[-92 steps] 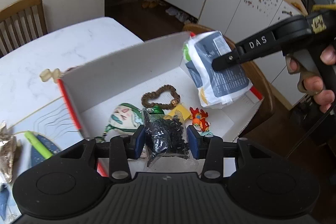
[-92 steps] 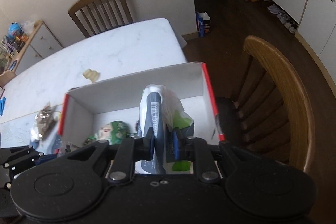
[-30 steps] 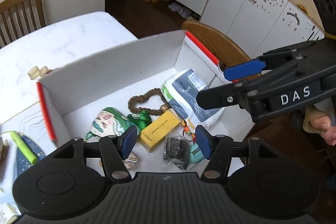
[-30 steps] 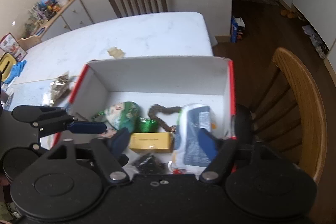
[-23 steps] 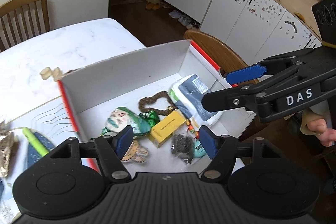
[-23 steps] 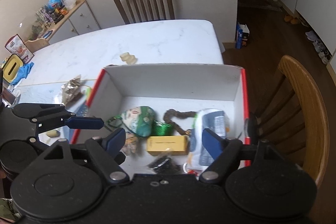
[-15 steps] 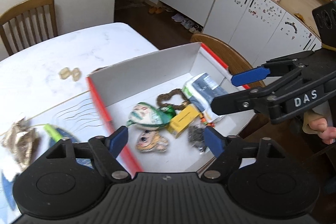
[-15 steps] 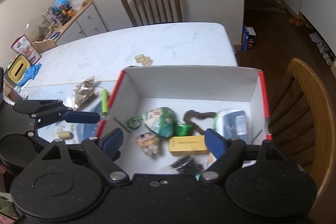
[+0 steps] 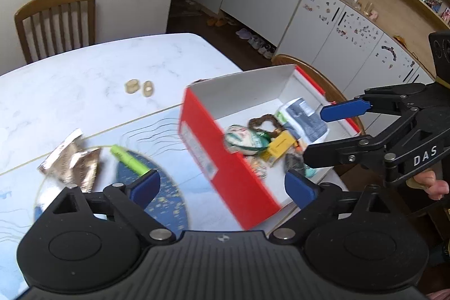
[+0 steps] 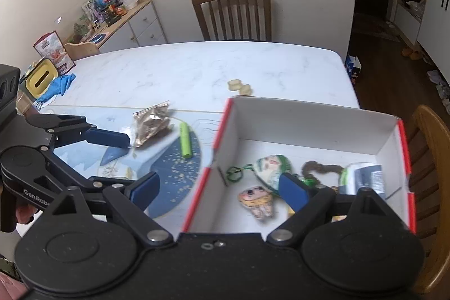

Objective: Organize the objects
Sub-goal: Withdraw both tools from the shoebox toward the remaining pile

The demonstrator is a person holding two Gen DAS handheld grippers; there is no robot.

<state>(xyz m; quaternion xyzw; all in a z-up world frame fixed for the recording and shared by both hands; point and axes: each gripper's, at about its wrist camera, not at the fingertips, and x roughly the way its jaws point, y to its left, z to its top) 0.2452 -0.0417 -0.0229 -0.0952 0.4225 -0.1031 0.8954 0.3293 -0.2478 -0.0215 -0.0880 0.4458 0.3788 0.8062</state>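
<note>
A red-and-white box (image 9: 208, 148) (image 10: 309, 114) stands at the table's right end. In it lie a white-and-grey packet (image 9: 303, 117) (image 10: 365, 176), a yellow carton (image 9: 278, 144), a bead bracelet (image 10: 320, 167), a green-haired face charm (image 10: 272, 165) and a small black bag (image 9: 292, 160). My left gripper (image 9: 222, 184) hangs over the mat and the box's red wall, jaws opening, nothing between them. My right gripper (image 10: 222, 187) (image 9: 317, 134) hovers above the box, jaws also opening and empty. A green marker (image 9: 128, 159) (image 10: 185, 142) and a foil bag (image 9: 73, 162) (image 10: 152, 125) lie on the mat.
Two small beige pieces (image 10: 239, 86) rest on the marble table beyond the box. A blue patterned mat (image 10: 174, 159) covers the near table. Wooden chairs stand at the far side (image 10: 233, 13) and right of the box (image 10: 430, 159). A yellow container (image 10: 42, 78) sits far left.
Both grippers let go of their loads, the black bag and the white packet, which now lie in the box. Both have drawn back and leftward with jaws spread wider.
</note>
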